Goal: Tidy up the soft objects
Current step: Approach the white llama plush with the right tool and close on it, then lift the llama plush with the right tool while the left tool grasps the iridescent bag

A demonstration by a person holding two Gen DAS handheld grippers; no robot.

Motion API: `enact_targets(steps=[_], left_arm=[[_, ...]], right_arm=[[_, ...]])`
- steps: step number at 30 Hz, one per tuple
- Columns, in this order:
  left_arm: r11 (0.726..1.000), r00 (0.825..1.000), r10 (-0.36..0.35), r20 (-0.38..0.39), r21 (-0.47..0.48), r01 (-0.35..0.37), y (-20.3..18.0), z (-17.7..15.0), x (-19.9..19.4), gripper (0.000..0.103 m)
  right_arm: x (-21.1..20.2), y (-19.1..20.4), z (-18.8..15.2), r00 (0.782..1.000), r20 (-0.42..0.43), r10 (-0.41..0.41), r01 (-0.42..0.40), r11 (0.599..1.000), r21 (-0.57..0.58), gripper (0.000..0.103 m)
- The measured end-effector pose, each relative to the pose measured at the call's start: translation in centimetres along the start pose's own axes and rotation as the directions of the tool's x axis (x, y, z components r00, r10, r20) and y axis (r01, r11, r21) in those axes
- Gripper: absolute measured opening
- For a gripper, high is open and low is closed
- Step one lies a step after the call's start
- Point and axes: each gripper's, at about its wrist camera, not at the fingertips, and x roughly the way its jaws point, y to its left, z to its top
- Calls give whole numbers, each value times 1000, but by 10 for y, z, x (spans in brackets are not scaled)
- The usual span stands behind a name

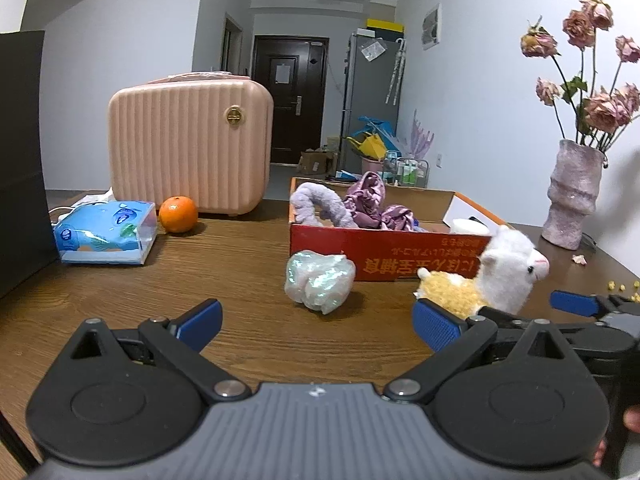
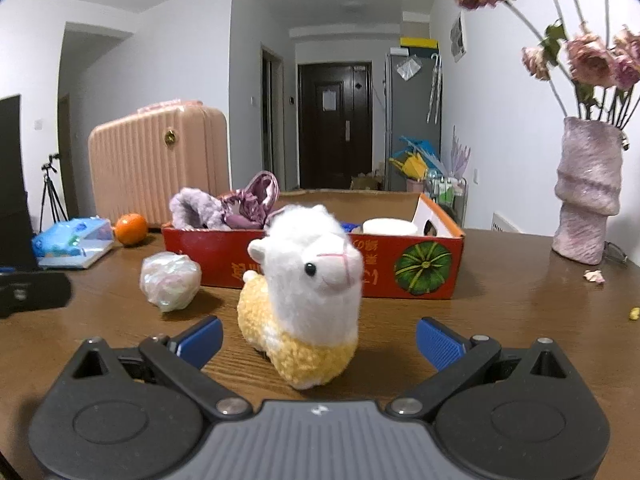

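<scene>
Brown wood-grain table (image 2: 500, 312) carries everything, with a hallway and a dark door (image 2: 335, 124) behind it. On this table stands a plush alpaca (image 2: 308, 300), upright on its yellow woolly body, its white neck and head rising vertically; in the right wrist view its muzzle points toward the right and slightly toward the camera, and its small tail end faces a red cardboard box (image 2: 424, 268) just behind it. The right gripper (image 2: 319, 342) is spread wide, its blue pads on either side of the alpaca's body and apart from it. Left of the alpaca, also in front of the box, lies an iridescent crumpled bundle (image 1: 320, 282), near but not touching the toy. The left gripper (image 1: 318, 322) is likewise spread wide and holds nothing, the bundle lying beyond its fingertips. Inside the box behind the alpaca sit a fuzzy lilac headband (image 1: 320, 206), shiny purple fabric (image 1: 376, 204) and a white round object (image 2: 387, 226). Farther left of the alpaca are an orange (image 1: 178, 214), a blue tissue pack (image 1: 106, 232) and a pink ribbed case (image 1: 190, 144). Right of the alpaca, well apart, a mauve vase (image 2: 586, 190) holds dried roses (image 2: 588, 56).
</scene>
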Motion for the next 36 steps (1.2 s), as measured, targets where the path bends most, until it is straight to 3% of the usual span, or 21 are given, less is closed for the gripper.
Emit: enact_targets(steps=[5, 9, 11, 14, 18, 28, 36], left_arm=[[1000, 1000, 9, 5, -21, -9, 6, 3, 0, 103], [1000, 1000, 10, 6, -28, -10, 8, 5, 1, 103], [1000, 1000, 10, 5, -27, -10, 8, 5, 1, 103], [1000, 1000, 10, 5, -28, -10, 8, 5, 1, 103], [1000, 1000, 11, 5, -28, -10, 8, 5, 1, 103], [999, 1000, 9, 3, -31, -9, 8, 4, 1, 103], [999, 1000, 0, -1, -40, 0, 11, 5, 1, 103]], right_arm=[[31, 8, 7, 998, -56, -16, 15, 1000, -6, 101], [53, 9, 13, 995, -97, -15, 17, 1000, 24, 93], [61, 9, 14, 994, -106, -17, 21, 999, 35, 88], [68, 10, 16, 994, -114, -2, 7, 999, 42, 72], [70, 11, 18, 993, -120, 20, -16, 999, 38, 64], [66, 7, 17, 995, -102, 20, -15, 999, 48, 57], [36, 4, 18, 1000, -9, -6, 6, 1000, 26, 57]])
